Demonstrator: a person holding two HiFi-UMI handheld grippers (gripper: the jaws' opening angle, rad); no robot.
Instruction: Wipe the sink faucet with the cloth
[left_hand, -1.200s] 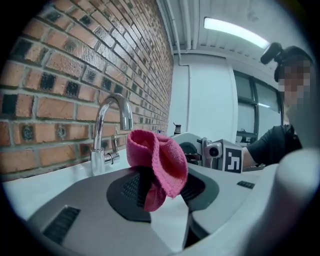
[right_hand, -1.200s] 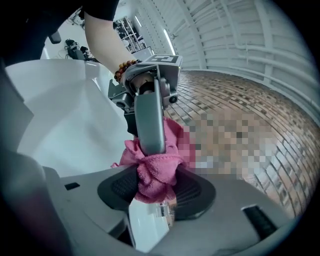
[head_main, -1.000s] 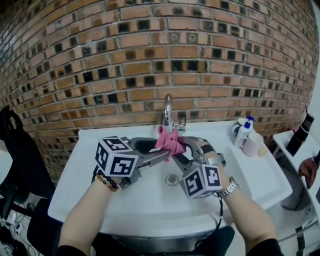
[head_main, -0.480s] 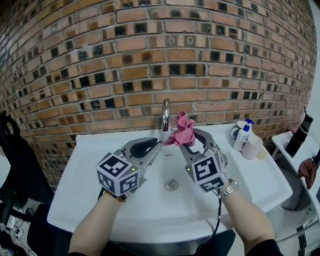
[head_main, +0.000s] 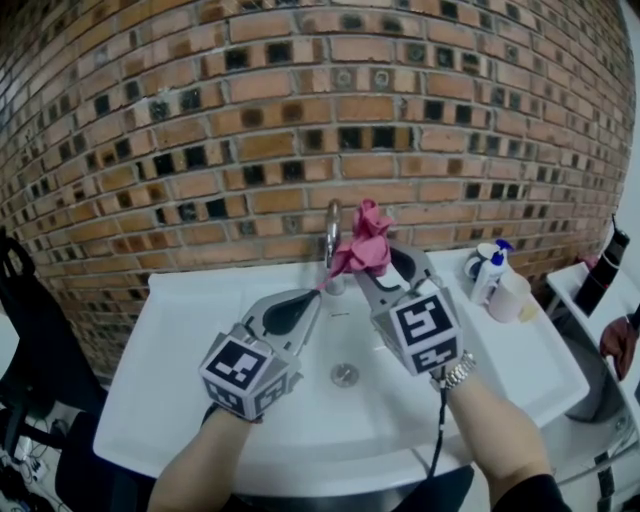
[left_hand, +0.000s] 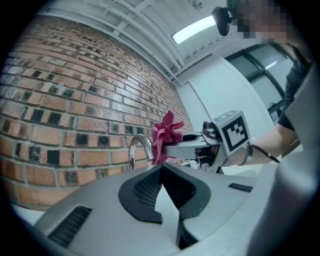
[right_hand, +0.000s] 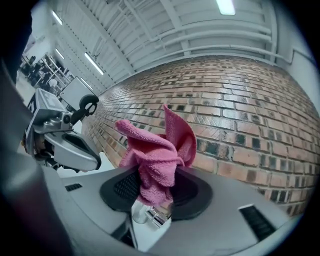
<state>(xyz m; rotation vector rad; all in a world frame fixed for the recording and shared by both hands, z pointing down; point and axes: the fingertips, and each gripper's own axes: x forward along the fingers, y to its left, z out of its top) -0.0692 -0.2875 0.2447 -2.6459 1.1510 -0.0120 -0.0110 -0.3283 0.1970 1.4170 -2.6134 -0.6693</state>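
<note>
Gripping a crumpled pink cloth (head_main: 368, 240), the right gripper (head_main: 373, 265) has its jaws part-way apart and pressed onto the wad, which bulges up and out past the pads and stands well above the basin. In the right gripper view the dark ribbed pads sit on either side of the fabric, and loose folds stick upward in front of the brick wall (head_main: 300, 120). The cloth hangs just to the right of the top of the chrome faucet (head_main: 333, 225), level with the arch of the spout; whether fabric and metal touch cannot be told from any view. The left gripper (head_main: 315, 293) points towards the foot of the faucet from the left, low over the white sink (head_main: 190, 350). Its jaws have just been closing and now meet tip to tip with nothing between them, as the left gripper view shows plainly. The two grippers lie near each other but apart, and each carries its marker cube towards the person. A drain (head_main: 344, 375) sits in the basin below and between them. On the sink's right rear corner stand a pump bottle (head_main: 488, 272) and a pale cup (head_main: 507, 292), just beside each other and well clear of both grippers.
</note>
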